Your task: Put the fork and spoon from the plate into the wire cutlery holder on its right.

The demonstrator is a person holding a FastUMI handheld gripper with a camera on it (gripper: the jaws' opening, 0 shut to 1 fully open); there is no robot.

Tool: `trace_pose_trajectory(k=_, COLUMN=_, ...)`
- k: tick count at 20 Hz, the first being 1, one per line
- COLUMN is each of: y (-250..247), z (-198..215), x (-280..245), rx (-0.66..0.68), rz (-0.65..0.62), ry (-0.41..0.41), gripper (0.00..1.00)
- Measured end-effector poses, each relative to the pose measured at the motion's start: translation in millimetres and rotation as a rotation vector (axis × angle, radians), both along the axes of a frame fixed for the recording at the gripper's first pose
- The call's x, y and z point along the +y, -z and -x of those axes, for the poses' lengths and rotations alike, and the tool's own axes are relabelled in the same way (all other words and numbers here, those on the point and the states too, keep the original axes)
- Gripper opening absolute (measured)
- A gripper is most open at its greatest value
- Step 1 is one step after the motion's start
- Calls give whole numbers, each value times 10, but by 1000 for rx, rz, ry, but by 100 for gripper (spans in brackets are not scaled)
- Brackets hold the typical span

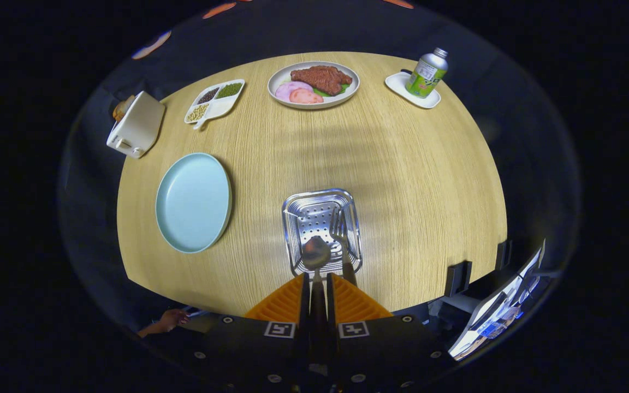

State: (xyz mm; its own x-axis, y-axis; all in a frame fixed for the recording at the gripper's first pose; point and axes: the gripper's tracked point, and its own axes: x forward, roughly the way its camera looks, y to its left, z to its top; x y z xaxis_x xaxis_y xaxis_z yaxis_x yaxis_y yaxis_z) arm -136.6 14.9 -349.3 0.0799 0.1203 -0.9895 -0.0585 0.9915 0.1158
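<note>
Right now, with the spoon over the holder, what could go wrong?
1. The fingers pinch only the spoon's thin handle, so it could twist or slip before release.
2. The fork already stands in the wire cutlery holder, right beside the spoon's bowl; the two could knock or tangle.
3. The spoon hangs at the holder's near rim; released now, it might catch the rim or tip the holder.

Wooden table, plates, toaster, holder

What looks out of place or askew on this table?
Nothing stands out. The fork is already in the holder, the hand-held gripper is shut on the spoon over it, and the plate lies bare to its left.
</note>
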Motion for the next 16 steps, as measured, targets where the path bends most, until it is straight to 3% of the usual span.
trace_pose_trajectory(k=4, y=-180, z=-157, x=3, rx=-75, rz=-51, ry=49, gripper=20)
trace_pose_trajectory(k=7, y=-365, z=-336, x=-28, rx=-178, rz=-78, ry=80, gripper=35)
trace_pose_trajectory(k=11, y=-719, z=-678, x=-26, rx=-397, rz=-111, ry=87, gripper=56)
trace_pose_trajectory(k=16, y=-1374, z=-1120, x=-18, rx=-729, rz=-144, ry=115, gripper=73)
